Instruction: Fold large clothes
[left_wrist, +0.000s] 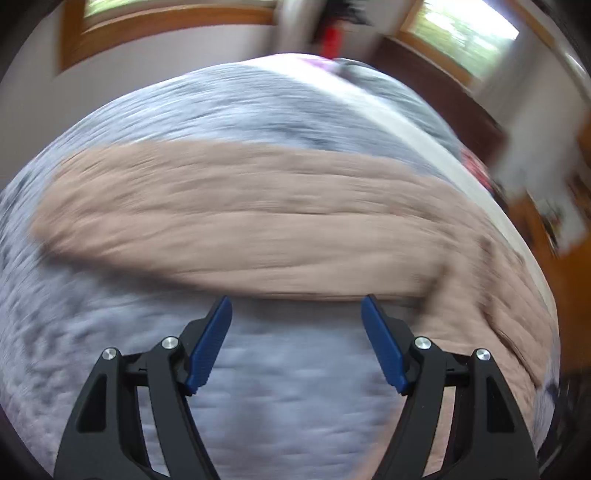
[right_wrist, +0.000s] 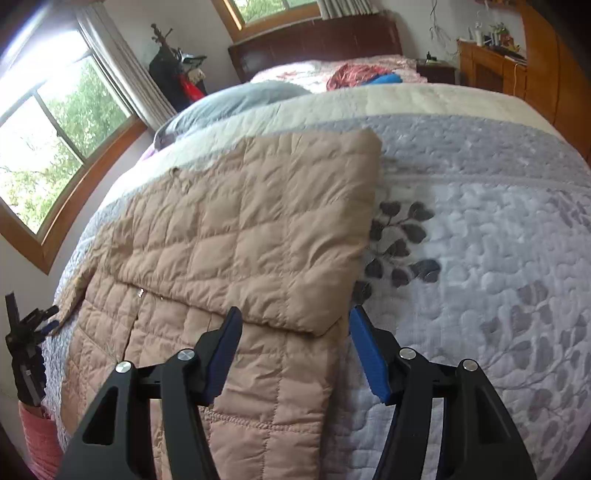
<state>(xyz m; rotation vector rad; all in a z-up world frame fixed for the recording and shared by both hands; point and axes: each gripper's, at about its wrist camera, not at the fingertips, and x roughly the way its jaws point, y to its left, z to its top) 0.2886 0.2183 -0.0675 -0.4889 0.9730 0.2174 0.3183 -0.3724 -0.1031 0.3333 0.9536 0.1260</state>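
The left gripper (left_wrist: 296, 310) is wide open over the bedspread (left_wrist: 277, 398) with nothing in it, just beside the edge of the tan puffy coat (left_wrist: 258, 221), which lies flat on the bed. The right gripper (right_wrist: 295, 321) is open too, holding nothing, right at the corner of the flap already folded over. I think one fold is done and more folds are left.

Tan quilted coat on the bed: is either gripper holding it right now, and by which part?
Nothing is held. Both the left gripper and the right gripper are open above the coat, which lies loose on the bedspread.
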